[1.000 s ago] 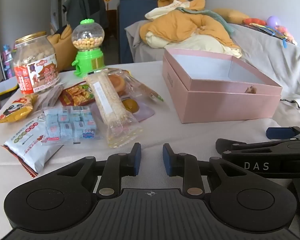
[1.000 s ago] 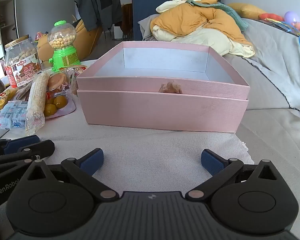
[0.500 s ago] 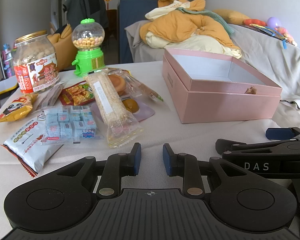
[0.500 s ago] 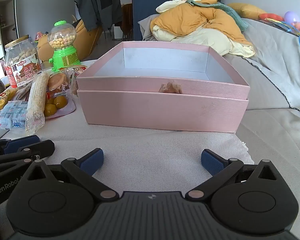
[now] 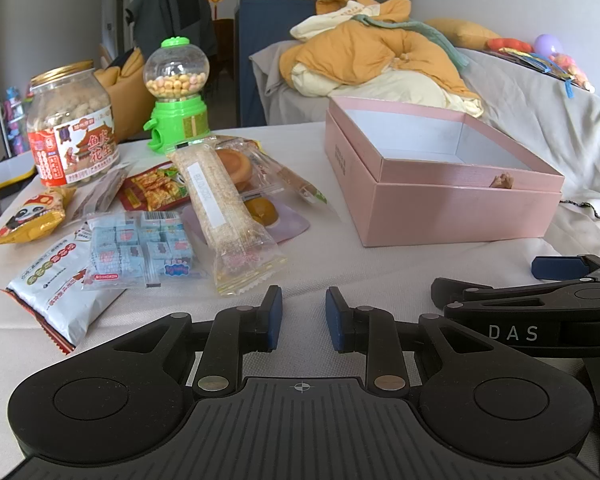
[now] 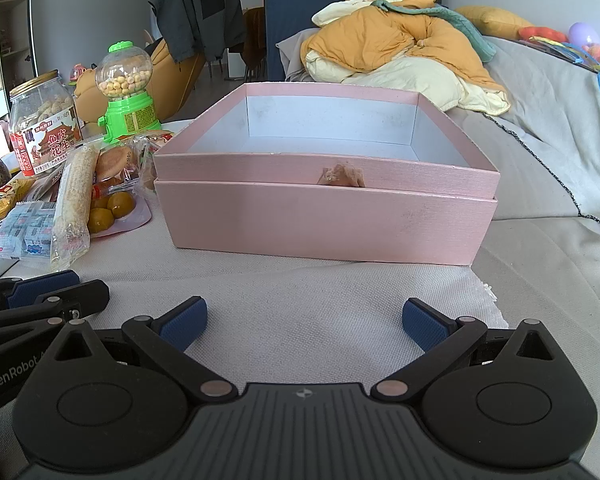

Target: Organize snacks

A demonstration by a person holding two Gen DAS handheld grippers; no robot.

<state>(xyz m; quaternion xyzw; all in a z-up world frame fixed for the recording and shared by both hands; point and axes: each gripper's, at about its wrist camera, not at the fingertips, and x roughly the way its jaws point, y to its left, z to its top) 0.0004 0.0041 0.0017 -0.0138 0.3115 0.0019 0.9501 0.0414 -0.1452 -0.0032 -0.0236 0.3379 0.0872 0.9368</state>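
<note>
Nothing has moved: the left tool (image 5: 300, 314) stays nearly clenched, empty, the right tool (image 6: 303, 322) released (box (image 6: 324, 216) empty, snacks (image 5: 220, 204) waiting).

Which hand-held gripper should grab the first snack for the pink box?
Left, probably. The left hand-held gripper faces the snack pile, with the long clear-wrapped bar nearest. The right hand-held gripper faces the pink box.

Left gripper (image 5: 303, 314) nearly closed, nothing between pads; right gripper (image 6: 304, 322) spread wide, empty.
</note>
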